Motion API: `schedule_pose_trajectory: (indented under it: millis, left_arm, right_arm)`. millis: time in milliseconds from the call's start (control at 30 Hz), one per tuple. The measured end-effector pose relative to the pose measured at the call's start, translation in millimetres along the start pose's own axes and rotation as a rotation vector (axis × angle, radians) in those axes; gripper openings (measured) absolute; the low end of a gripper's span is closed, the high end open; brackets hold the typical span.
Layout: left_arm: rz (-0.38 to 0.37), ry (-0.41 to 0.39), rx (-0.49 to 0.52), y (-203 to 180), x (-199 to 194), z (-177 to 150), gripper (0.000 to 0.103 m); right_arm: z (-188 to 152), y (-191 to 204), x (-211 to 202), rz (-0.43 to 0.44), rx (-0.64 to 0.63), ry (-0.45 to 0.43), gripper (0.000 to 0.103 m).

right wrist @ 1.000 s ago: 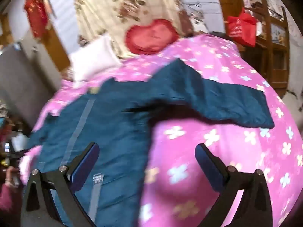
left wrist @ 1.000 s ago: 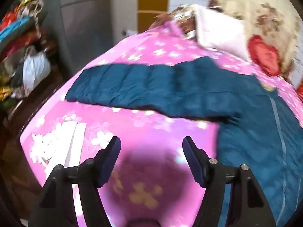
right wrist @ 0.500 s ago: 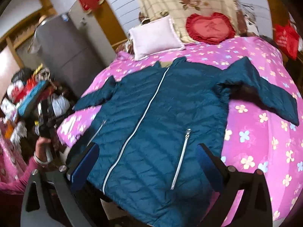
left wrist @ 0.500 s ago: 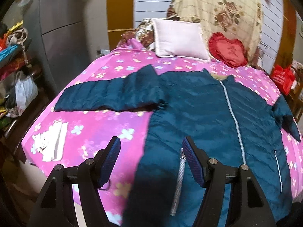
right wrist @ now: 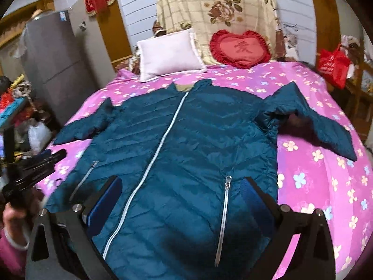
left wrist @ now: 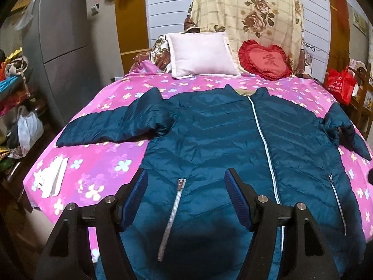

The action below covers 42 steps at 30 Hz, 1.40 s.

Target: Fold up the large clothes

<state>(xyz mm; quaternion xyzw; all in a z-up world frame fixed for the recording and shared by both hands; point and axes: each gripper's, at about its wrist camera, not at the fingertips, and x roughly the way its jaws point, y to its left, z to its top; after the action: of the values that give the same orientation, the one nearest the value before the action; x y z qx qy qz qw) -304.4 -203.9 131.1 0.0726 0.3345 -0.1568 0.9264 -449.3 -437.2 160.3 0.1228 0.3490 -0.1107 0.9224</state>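
Lying flat across a bed with a pink floral sheet (left wrist: 105,161) is a dark teal puffer jacket (left wrist: 216,128), front up, collar toward the headboard end, hem at the near edge under both cameras. Around it: pale pink pillow (left wrist: 201,56) and red heart cushion (left wrist: 265,59) propped at the head of the bed, both clear of the jacket; cream rose-print blanket (left wrist: 247,11) hanging behind them; grey fridge (left wrist: 63,46) off the bed's left side; cluttered pile with a white plastic bag (left wrist: 29,128) beside it; red shopping bag (left wrist: 340,86) on the right by wooden shelving. A white folded paper or cloth (left wrist: 50,179) sits on the sheet near the left front corner, apart from the jacket. Nothing lies on the jacket itself. Jacket: chevron quilting, light centre zip (left wrist: 263,144) closed, two slanted pocket zips with silver teeth, both sleeves spread out sideways, each bunched at the shoulder; right sleeve (right wrist: 326,128) angles down toward the bed edge. Left gripper (left wrist: 186,198) hovers over the lower left front panel, jaws apart, nothing between the pads, pocket zip showing in the gap. Right gripper (right wrist: 184,200) hovers over the lower right panel, jaws wide apart, empty. In the right wrist view the left gripper shows at the left edge, held by a hand (right wrist: 14,217) with a pink sleeve.
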Motion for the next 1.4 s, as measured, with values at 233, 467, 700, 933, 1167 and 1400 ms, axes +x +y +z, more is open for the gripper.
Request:
schedule_pose_trajectory:
  millis: [233, 467, 700, 933, 1167, 1400]
  left_arm:
    - [-0.025, 0.013, 0.001, -13, 3, -10, 0.044]
    - [-0.045, 0.035, 0.015, -21, 9, -14, 0.044]
    - [-0.05, 0.012, 0.018, -28, 6, -10, 0.044]
    - [-0.048, -0.004, 0.008, -25, 5, -6, 0.044]
    - [-0.047, -0.002, 0.008, -25, 6, -8, 0.044]
    - [-0.037, 0.003, 0.02, -30, 9, -13, 0.044]
  right_arm:
    - [-10, 24, 21, -0.007, 0.012, -0.011, 0.103]
    - [-8, 31, 27, -0.023, -0.002, -0.019, 0.103]
    - [-6, 24, 33, -0.051, 0.023, -0.023, 0.103]
    - [-6, 26, 40, -0.081, 0.001, -0.022, 0.103]
    - [-7, 28, 47, -0.09, -0.012, -0.014, 0.103]
    - [-10, 27, 55, -0.099, -0.004, 0.005, 0.103]
